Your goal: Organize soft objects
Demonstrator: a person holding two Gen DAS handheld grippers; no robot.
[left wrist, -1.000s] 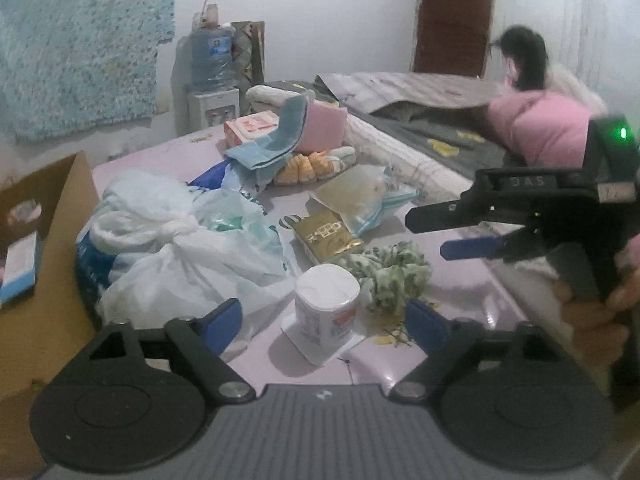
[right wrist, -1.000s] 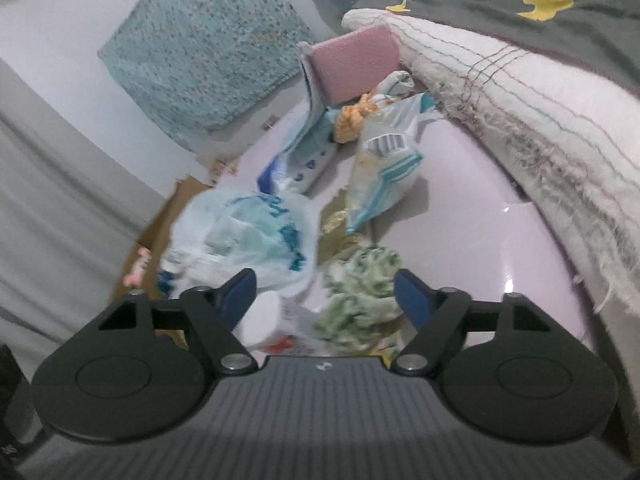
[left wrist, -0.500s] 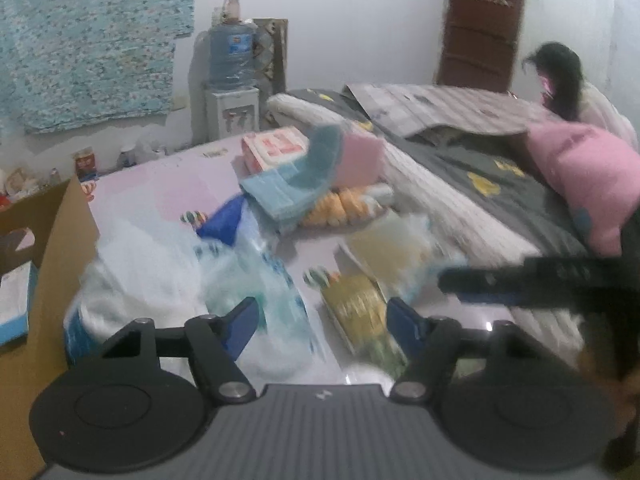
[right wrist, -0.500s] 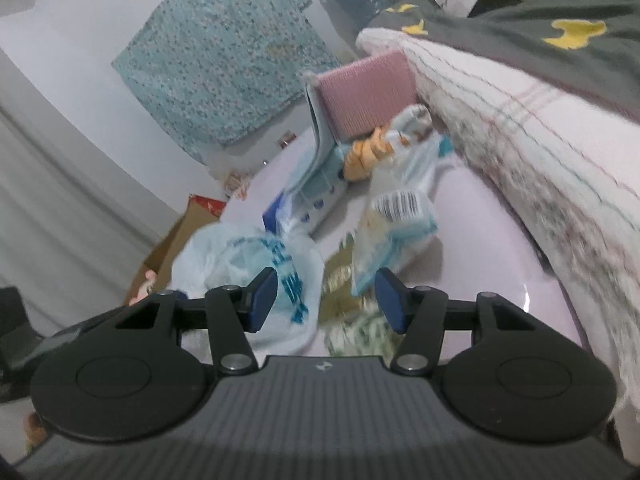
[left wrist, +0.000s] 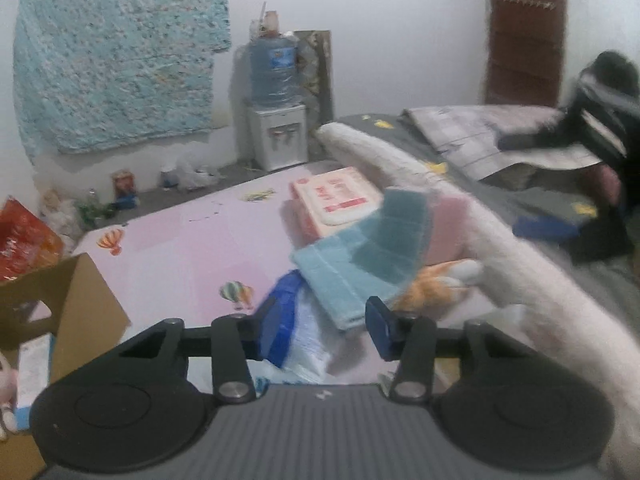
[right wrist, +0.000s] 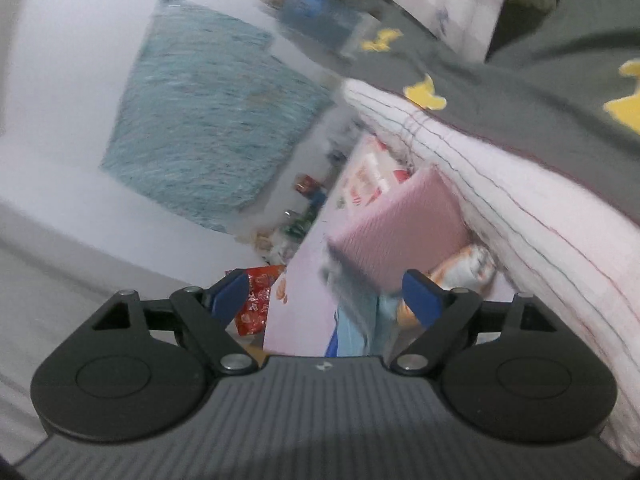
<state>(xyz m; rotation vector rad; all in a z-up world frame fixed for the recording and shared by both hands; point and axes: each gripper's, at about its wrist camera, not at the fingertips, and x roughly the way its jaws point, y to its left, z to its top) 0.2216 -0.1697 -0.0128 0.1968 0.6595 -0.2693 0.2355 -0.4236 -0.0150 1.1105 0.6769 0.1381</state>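
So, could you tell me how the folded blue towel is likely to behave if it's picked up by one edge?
The blue towel drapes over the pile, so it will probably sag and unfold. It looks light. It leans on the pink block, which might shift.

Towels [left wrist: 360, 256] on pink mat [left wrist: 180, 248]

The room is dim, with a cold bluish look. Both pictures bend and go dark at the corners. The right view is badly smeared with blur. In the left view the blue towel [left wrist: 360, 256] looks soft and fuzzy.
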